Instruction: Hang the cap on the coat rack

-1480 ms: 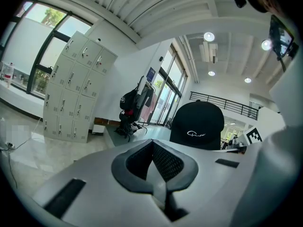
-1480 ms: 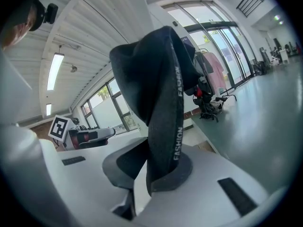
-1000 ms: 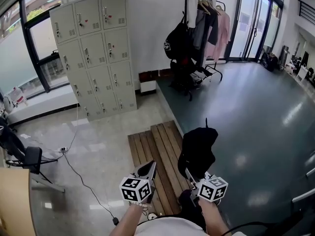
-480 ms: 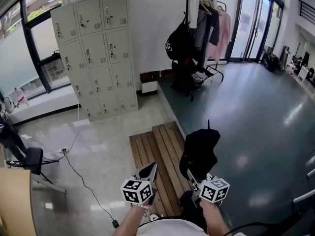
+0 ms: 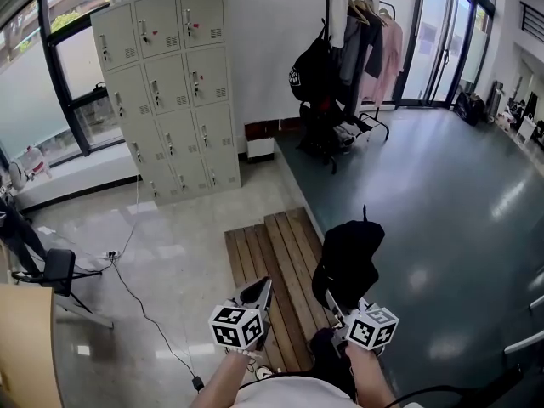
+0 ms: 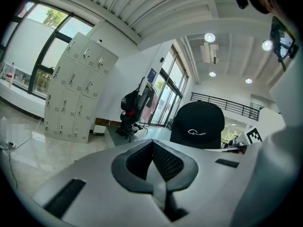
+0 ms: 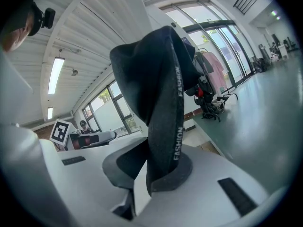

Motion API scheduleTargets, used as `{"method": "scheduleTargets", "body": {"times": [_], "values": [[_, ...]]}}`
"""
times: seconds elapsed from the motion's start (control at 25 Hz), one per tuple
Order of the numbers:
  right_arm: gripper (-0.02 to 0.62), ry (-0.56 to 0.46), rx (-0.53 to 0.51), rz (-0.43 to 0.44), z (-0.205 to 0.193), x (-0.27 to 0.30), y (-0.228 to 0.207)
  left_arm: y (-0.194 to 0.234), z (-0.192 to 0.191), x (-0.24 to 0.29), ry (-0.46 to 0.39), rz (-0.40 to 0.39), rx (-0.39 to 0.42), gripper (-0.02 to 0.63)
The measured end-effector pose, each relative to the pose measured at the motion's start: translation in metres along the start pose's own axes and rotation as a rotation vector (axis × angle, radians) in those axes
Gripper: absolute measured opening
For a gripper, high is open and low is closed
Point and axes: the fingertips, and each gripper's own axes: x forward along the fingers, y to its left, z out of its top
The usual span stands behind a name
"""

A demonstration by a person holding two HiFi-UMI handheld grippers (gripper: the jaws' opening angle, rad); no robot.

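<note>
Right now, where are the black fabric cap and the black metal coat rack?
black fabric cap point(image 5: 348, 257): head view, on its crown.
black metal coat rack point(image 5: 326, 7): head view, on its left upright.

office lobby with lockers point(image 5: 166, 92), coat rack point(image 5: 353, 49)

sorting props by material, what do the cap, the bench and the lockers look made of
Black baseball cap: soft matte fabric; it hangs folded and limp. Brown slatted bench: probably wood, separate planks with warm tone. Pale grey bank of lockers: likely painted sheet metal, smooth and flat-panelled.
</note>
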Motion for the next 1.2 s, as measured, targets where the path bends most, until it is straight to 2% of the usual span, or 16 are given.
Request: {"method": "scheduleTargets", "body": {"times": [0.2, 0.48, 0.68, 0.8, 1.0, 1.2], "values": [[0.018, -0.01, 0.006, -0.008, 0.002, -0.003, -0.006, -0.01, 0.001, 0.005, 0.004, -0.061, 0.002, 0.005], [0.017, -0.02, 0.022, -0.036, 0.009, -0.012, -0.016, -0.013, 0.005, 0.015, 0.022, -0.068, -0.009, 0.003], [0.018, -0.02, 0.03, -0.043, 0.011, -0.01, -0.026, -0.022, 0.002, 0.028, 0.044, -0.121, -0.001, 0.005], [0.017, -0.028, 0.03, -0.044, 0.019, -0.006, -0.035, -0.02, 0.006, 0.042, 0.055, -0.114, 0.01, 0.005], [0.017, -0.027, 0.031, -0.057, 0.04, 0.002, -0.071, -0.013, 0.018, 0.08, 0.047, -0.069, 0.007, 0.005], [0.018, -0.039, 0.036, -0.068, 0.079, 0.02, -0.119, -0.014, 0.044, 0.14, 0.051, -0.08, 0.057, 0.005]]}}
